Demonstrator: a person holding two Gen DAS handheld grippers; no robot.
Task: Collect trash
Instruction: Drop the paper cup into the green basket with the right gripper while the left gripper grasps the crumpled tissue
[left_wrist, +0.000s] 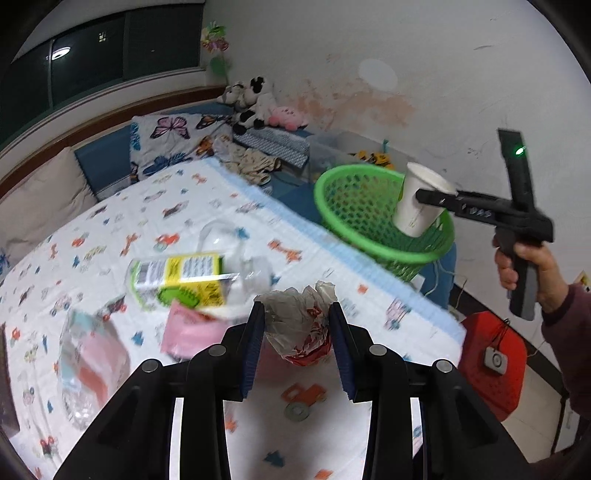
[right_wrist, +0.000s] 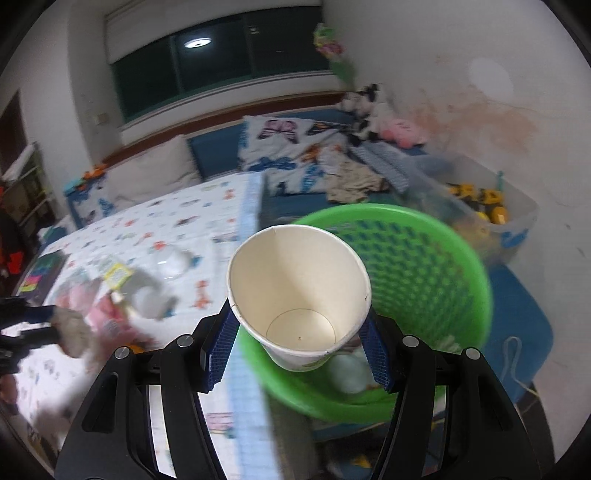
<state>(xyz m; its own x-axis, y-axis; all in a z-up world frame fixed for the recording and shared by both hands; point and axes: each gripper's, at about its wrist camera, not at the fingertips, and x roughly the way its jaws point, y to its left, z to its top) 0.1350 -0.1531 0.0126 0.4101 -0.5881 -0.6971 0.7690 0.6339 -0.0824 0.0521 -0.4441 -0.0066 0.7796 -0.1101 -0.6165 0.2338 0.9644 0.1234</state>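
The left gripper (left_wrist: 297, 314) is clamping a crumpled wrapper (left_wrist: 301, 325) between its blue pads, low in the centre of the left view. It is holding the wrapper clear above the bed (left_wrist: 207, 206), probably so the wrapper can be carried to the basket (left_wrist: 384, 243) without dragging over the sheet.

The right gripper (right_wrist: 299, 328) is gripping a paper cup (right_wrist: 299, 288) by its sides, mouth toward the camera. In the right view the cup is hanging in the centre, over the near rim of the green basket (right_wrist: 443, 258), so I judge it is being brought there to be dropped in.

More trash is lying on the bed in the left part of the left view: a clear bottle (left_wrist: 192, 273) with a yellow label and a pink packet (left_wrist: 188, 332) beside it, both blurred.

The left view is showing the right gripper from the side, at the right of the frame, with the hand (left_wrist: 528, 266) on its handle and the cup tilted in front of the basket. The right view is showing the empty inside of the cup and something pale at the basket's bottom; I cannot tell what it is. At its left edge the left gripper is appearing with its wrapper, only as a blur.
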